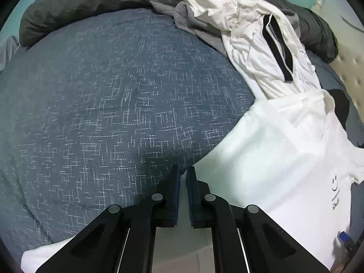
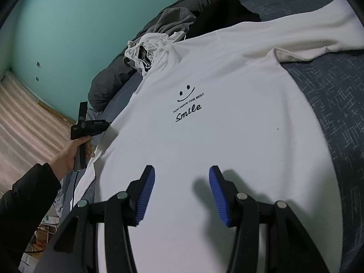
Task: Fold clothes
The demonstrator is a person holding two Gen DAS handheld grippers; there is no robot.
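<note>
A white T-shirt point(image 2: 227, 125) with a smiley and "Smile" print lies spread flat on the bed. It also fills the lower right of the left wrist view point(image 1: 273, 159). My left gripper point(image 1: 183, 177) is at the shirt's left edge with its jaws shut; a sliver of white cloth shows between the pads. In the right wrist view a hand point(image 2: 72, 150) holds that left gripper point(image 2: 105, 124) against the same edge. My right gripper point(image 2: 182, 179) hovers open over the shirt's lower middle, with nothing between its blue pads point(image 2: 145, 193).
The blue patterned bedcover point(image 1: 113, 91) stretches left of the shirt. A pile of clothes lies at the far side: a white garment with a black stripe point(image 1: 261, 45), a grey one point(image 1: 182, 16) and a dark duvet point(image 1: 68, 4). Behind is a teal wall point(image 2: 68, 22), with a cream headboard point(image 1: 350, 68).
</note>
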